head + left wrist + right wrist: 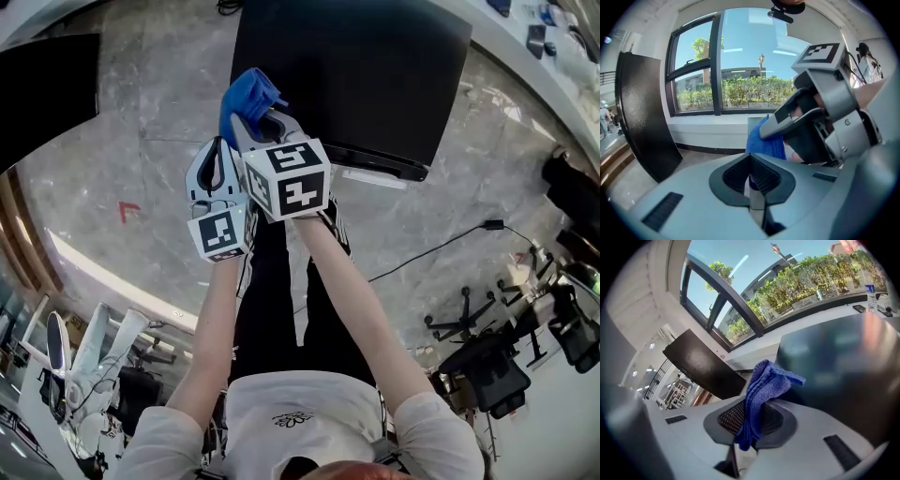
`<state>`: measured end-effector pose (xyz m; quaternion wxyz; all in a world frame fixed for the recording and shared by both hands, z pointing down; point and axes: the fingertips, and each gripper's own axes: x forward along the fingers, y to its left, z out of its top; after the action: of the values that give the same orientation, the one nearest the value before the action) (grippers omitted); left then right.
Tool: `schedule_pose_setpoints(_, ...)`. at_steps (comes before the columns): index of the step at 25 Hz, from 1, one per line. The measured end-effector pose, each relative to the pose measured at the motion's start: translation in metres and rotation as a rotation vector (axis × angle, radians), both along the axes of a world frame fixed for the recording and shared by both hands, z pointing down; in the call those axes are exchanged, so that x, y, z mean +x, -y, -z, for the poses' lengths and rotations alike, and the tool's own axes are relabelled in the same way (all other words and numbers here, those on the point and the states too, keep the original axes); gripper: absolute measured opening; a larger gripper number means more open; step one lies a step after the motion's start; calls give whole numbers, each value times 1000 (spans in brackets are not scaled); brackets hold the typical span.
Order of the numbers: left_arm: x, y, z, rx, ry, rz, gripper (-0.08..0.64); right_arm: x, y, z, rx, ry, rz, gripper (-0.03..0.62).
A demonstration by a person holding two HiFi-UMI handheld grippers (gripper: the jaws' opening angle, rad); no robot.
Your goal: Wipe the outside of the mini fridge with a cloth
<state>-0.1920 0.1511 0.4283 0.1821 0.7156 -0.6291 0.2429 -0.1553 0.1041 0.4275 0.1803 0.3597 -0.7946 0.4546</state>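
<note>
White T-shirt [309, 412] fills the head view's bottom edge. Beyond it, two arms hold both tools side by side over the grey marble floor [141, 122], just short of the glossy black mini fridge [375, 66]. The right gripper [264, 120] carries a blue microfibre cloth [247, 97], and the left gripper [219, 148] sits just beside it.

Left gripper view: its jaws are pressed together on nothing.

Right gripper view: the jaws clamp the cloth's bunched middle. The cloth looks soft and light, and its free fold flops over. That fold is likely the part to press against the slick, rigid panel.
</note>
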Motion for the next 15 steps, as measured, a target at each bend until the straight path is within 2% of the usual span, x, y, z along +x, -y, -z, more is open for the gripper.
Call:
schedule_pose_setpoints(2, -7, -2, -3, -2, 1, 4, 5, -6, 3, -13, -8, -38, 30, 72)
schedule_pose_setpoints(5, -13, -4, -8, -10, -1, 12, 5, 1, 4, -29, 15, -145, 68, 72)
schedule_pose_setpoints(8, -14, -4, -10, -13, -3, 20, 5, 25, 6, -38, 16, -224, 49, 72)
schedule_pose_setpoints(15, -1, 7, -12, -9, -9, -3, 5, 98, 3, -42, 22, -323, -5, 72)
